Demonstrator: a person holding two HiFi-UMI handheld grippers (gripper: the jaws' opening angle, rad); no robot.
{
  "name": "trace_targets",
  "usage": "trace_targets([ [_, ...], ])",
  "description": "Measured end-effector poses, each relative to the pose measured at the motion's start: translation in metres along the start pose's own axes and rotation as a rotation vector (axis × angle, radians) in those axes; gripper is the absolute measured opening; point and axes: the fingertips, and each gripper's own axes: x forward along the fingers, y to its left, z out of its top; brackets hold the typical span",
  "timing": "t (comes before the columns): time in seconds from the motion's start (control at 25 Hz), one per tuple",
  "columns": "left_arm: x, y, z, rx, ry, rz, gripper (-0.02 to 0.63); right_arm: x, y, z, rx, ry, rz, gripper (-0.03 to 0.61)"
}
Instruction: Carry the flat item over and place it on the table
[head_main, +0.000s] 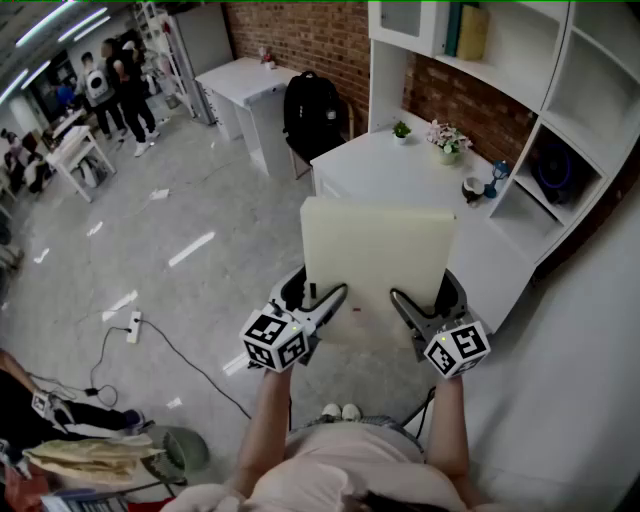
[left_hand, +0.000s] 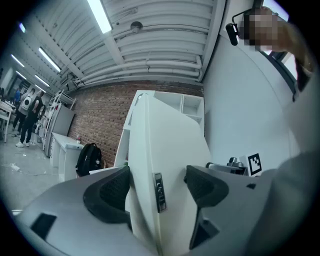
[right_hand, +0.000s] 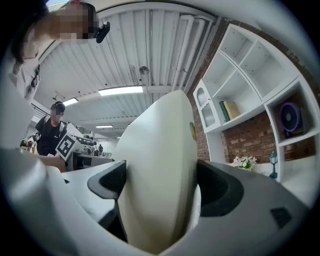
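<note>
A flat cream board (head_main: 375, 260) hangs in the air in front of me, held by its near edge with both grippers. My left gripper (head_main: 322, 305) is shut on its near left part, my right gripper (head_main: 408, 306) on its near right part. In the left gripper view the board (left_hand: 170, 145) stands on edge between the two dark pads of that gripper (left_hand: 157, 186), which press on both faces. The right gripper view shows the board (right_hand: 160, 155) filling the gap of that gripper (right_hand: 160, 187) the same way. The white table (head_main: 390, 172) lies just beyond the board's far edge.
On the table stand a flower pot (head_main: 447, 141), a small plant (head_main: 401, 130), a cup (head_main: 473, 187) and a blue figure (head_main: 499, 176). A white shelf unit (head_main: 565, 110) rises at right. A black backpack (head_main: 312, 112) stands behind the table. A power strip (head_main: 133, 326) lies on the floor.
</note>
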Motion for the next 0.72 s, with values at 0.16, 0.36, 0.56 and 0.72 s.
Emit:
trace_targets([
  [0.16,-0.004,0.001,0.001,-0.002,0.001,0.000,0.342,0.001,0.005,0.000,0.004,-0.001,0.006,0.456],
  [0.36,-0.006,0.006,-0.003,-0.014,0.003,0.000,0.342,0.003,0.007,-0.005,0.011,0.004,-0.002,0.456],
  [0.56,-0.002,0.011,-0.005,-0.023,0.007,0.000,0.344,0.008,0.003,-0.008,0.023,0.010,0.001,0.456],
  [0.72,-0.004,0.019,-0.006,-0.036,0.006,-0.005,0.344,0.015,0.007,-0.012,0.042,0.018,-0.002,0.457],
])
